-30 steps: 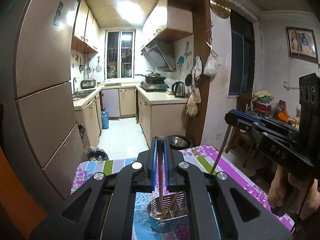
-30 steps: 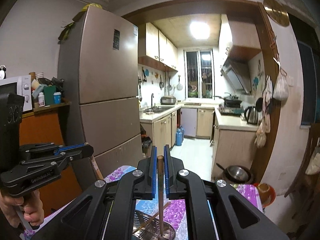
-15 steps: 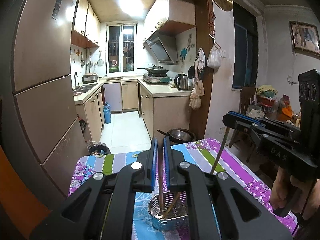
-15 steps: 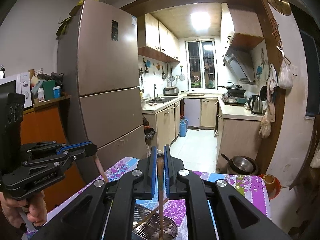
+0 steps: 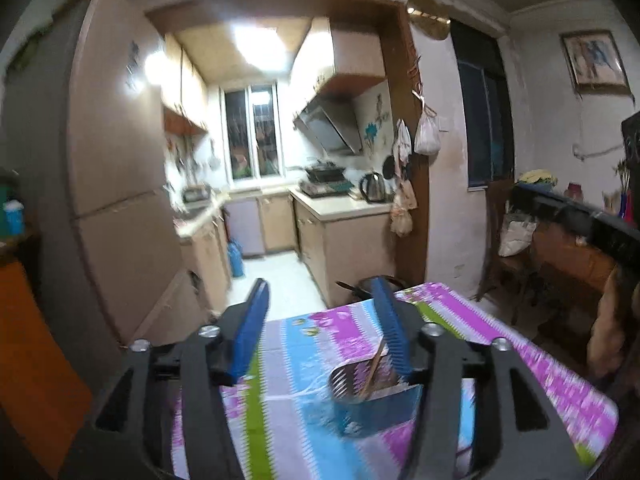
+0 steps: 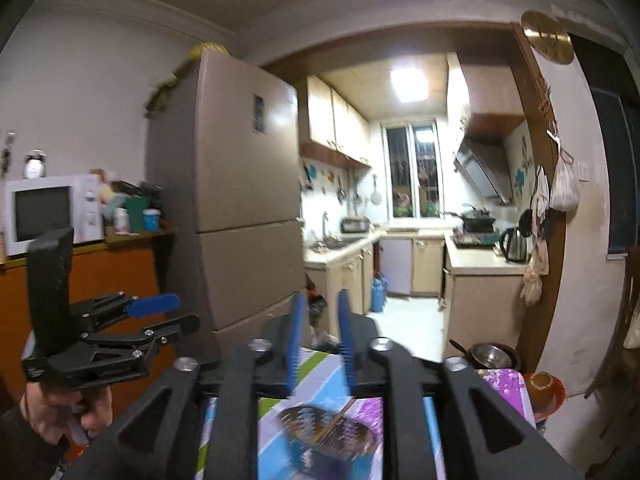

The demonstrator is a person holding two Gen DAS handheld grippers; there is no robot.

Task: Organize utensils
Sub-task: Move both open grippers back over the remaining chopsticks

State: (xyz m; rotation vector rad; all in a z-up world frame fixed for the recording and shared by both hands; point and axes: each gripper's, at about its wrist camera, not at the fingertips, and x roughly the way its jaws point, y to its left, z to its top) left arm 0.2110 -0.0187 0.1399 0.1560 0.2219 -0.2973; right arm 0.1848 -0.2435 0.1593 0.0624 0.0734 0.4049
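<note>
Left hand-held gripper [image 5: 324,320] is wide apart, blue-padded fingers [image 5: 250,332] spread with nothing between them, hanging above the desk [image 5: 288,420] with its striped floral cloth. Right there under the gripper's right-side finger sits the metal utensil holder [image 5: 368,404], a slotted round cup on the cloth, and a wooden chopstick [image 5: 374,366] leans up out of it, its top just beside that blue pad; whether they touch is lost in the blur. Over on the far right edge of the left wrist view, the other tool shows only as a dark bar.

Right hand-held gripper [image 6: 320,340] is parted too, a narrower gap, and nothing sits between its blue fingers [image 6: 295,340]. Below it the holder [image 6: 328,436] appears again, smeared by motion, with thin chopsticks [image 6: 334,420] lying slanted across its mouth. The holder sits on the blue and purple part of the cloth, near the middle of the desk.

From the right wrist view the left hand-held gripper [image 6: 176,316] is off to the left, held in a hand [image 6: 68,412], its two arms clearly separated and empty. Behind it all: a tall fridge [image 6: 232,208], a microwave [image 6: 48,212] on an orange cabinet, and the kitchen beyond
</note>
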